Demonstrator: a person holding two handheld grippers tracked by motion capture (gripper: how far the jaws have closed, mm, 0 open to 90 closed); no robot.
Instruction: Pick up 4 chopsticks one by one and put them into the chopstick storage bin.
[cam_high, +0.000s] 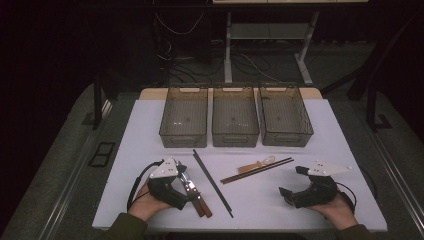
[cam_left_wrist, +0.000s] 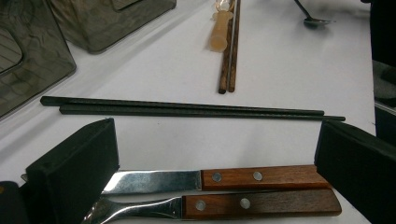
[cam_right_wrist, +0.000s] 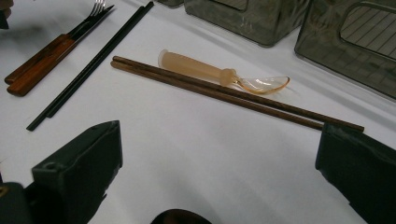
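The left gripper (cam_left_wrist: 217, 154) stands wide apart over the wooden-handled knife (cam_left_wrist: 261, 177) and wooden-handled fork (cam_left_wrist: 257, 204); the right gripper (cam_right_wrist: 219, 158) gapes, holding nothing.

The knife (cam_left_wrist: 205, 179) and fork (cam_left_wrist: 219, 205) have polished, mirror-bright steel and warm, satiny wooden handles set with small metal rivets. The black chopsticks (cam_left_wrist: 187, 108) look matt and faintly grainy; the brown chopsticks (cam_right_wrist: 233, 93) are dark smooth wood. The spoon (cam_right_wrist: 219, 72) is translucent amber plastic. The bins (cam_high: 235, 117) are smoky see-through plastic, and the table cover (cam_high: 260, 200) is smooth, matt white
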